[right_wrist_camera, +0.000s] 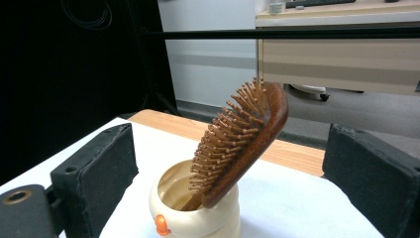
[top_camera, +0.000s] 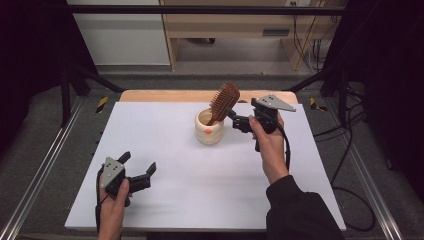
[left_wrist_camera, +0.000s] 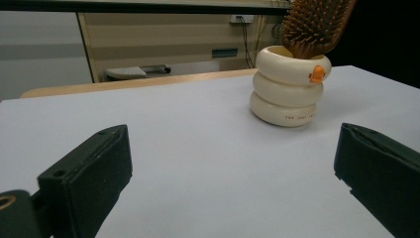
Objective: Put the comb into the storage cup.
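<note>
Left gripper [top_camera: 137, 169] rests low on my near-left side of the table [top_camera: 165, 200], jaws spread wide, holding nothing. Right of it, mid-table, I see the cup [top_camera: 209, 128] with the brush [top_camera: 223, 102] standing handle-down in it, tilted. Right gripper [top_camera: 239, 120] hovers just beside the brush, jaws wide apart, nothing between them.

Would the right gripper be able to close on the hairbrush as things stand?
Probably yes: the right gripper is open beside the hairbrush, which leans out of the cup, nothing between.
</note>
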Available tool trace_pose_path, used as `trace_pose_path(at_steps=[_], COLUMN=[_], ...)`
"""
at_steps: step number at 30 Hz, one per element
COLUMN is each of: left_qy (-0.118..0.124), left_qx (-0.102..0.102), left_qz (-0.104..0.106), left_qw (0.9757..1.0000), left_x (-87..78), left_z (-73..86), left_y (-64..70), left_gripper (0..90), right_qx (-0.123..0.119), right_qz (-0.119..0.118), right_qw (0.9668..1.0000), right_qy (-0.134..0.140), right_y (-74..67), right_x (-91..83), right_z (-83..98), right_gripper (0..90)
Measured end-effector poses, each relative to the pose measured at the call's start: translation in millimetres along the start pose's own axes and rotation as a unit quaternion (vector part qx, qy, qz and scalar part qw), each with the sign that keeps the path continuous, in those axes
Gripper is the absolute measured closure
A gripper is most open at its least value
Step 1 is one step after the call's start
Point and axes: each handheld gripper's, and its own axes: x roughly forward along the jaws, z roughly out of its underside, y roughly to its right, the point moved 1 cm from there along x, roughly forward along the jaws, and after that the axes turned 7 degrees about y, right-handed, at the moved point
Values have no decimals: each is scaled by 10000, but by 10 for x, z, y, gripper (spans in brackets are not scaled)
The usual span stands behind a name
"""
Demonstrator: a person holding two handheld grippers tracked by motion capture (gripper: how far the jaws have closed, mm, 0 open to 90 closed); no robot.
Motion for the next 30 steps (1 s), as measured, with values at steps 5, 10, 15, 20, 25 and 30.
trace_pose_path(at_steps=[5, 10, 15, 20, 25, 30], left_qy=[34, 26, -6, 14, 55, 203], left_qx=[-103, -50, -14, -34, 14, 366], left_qz=[-61, -76, -53, -53, -44, -52], left_qw=[9999, 10000, 10000, 10000, 10000, 9991], left_x=[-39, -42, -38, -49, -78, -161], left_z=[3, 2, 12, 6, -31, -99], left_y=[-29, -21, -14, -26, -25, 5], left_gripper=[18, 18, 18, 18, 17, 21], right_qx=[-30, -134, -149, -109, -46, 13], right_qz=[92, 188, 273, 299, 306, 368], right_qw=[9999, 9996, 9992, 9990, 9988, 9986], right_qy=[74, 157, 254, 313, 371, 384], right_y=[0, -3, 50, 112, 156, 191], right_x=[-75, -186, -289, -359, -441, -529], right_z=[11, 24, 35, 40, 37, 16], right_gripper=[60, 53, 51, 48, 45, 39])
